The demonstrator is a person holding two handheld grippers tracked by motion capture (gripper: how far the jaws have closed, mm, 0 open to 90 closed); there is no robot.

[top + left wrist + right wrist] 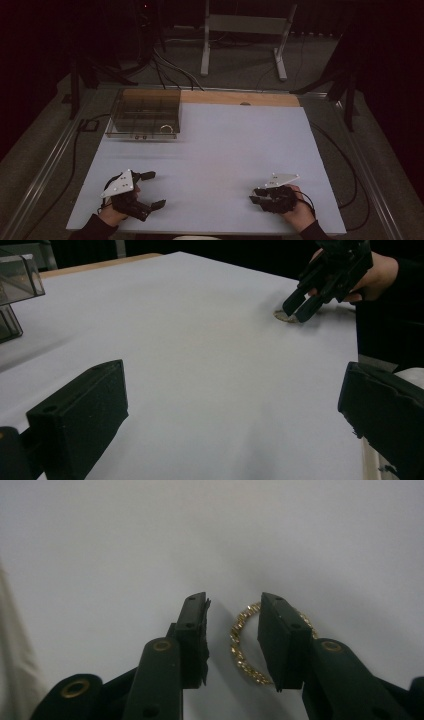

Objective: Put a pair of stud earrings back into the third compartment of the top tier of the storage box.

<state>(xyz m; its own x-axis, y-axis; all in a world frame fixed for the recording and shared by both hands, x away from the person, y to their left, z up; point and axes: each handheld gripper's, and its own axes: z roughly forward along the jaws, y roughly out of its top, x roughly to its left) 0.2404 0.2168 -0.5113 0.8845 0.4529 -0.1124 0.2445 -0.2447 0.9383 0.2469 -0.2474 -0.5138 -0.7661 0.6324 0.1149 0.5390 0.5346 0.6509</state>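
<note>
matt white table cover point(225, 160), bare wood strip point(240, 98), clear smoky plastic box point(145, 115), glittering gold beaded ring point(242, 645), matt black plastic jaws

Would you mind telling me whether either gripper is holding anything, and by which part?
Nothing is held: the right gripper straddles the gold bracelet's rim, unclosed; the left gripper is open.

Black tools point(256, 195), dark sleeves point(92, 229)
</note>
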